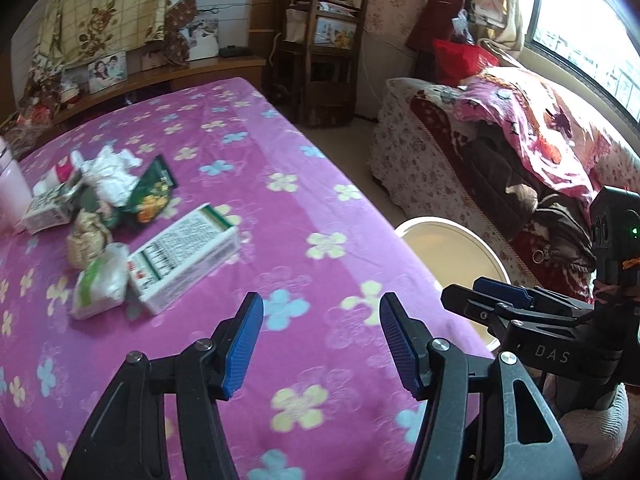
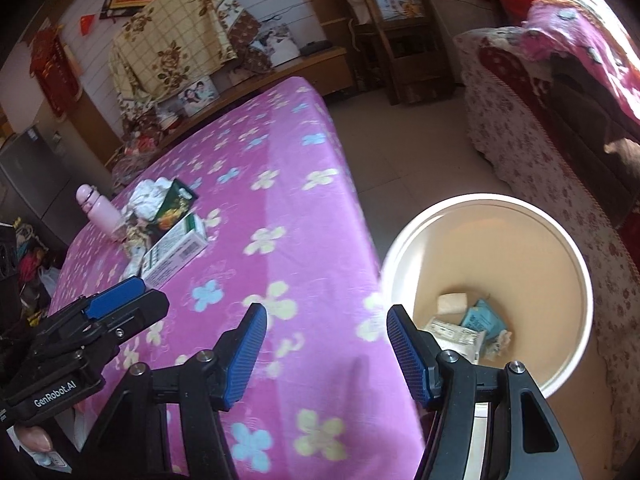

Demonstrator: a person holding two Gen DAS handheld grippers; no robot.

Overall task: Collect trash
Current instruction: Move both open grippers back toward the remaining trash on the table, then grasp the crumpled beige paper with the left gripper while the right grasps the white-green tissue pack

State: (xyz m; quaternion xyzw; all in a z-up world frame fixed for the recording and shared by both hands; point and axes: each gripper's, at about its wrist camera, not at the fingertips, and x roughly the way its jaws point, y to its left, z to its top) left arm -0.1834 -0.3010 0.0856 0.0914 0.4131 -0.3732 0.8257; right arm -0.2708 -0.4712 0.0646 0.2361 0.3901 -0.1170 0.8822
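Trash pile (image 1: 116,216) on the table's (image 1: 320,208) far left, bottle (image 2: 98,210) behind it, bin (image 2: 492,296) right of the table, wrappers (image 2: 468,328) inside

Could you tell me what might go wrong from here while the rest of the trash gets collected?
1. The pink bottle stands right beside the trash pile; a grab there could tip it or take it by mistake.
2. The bin sits on the floor past the table edge, so a piece released early may land outside it.
3. The left gripper and right gripper, both open and empty, work close together and could collide.
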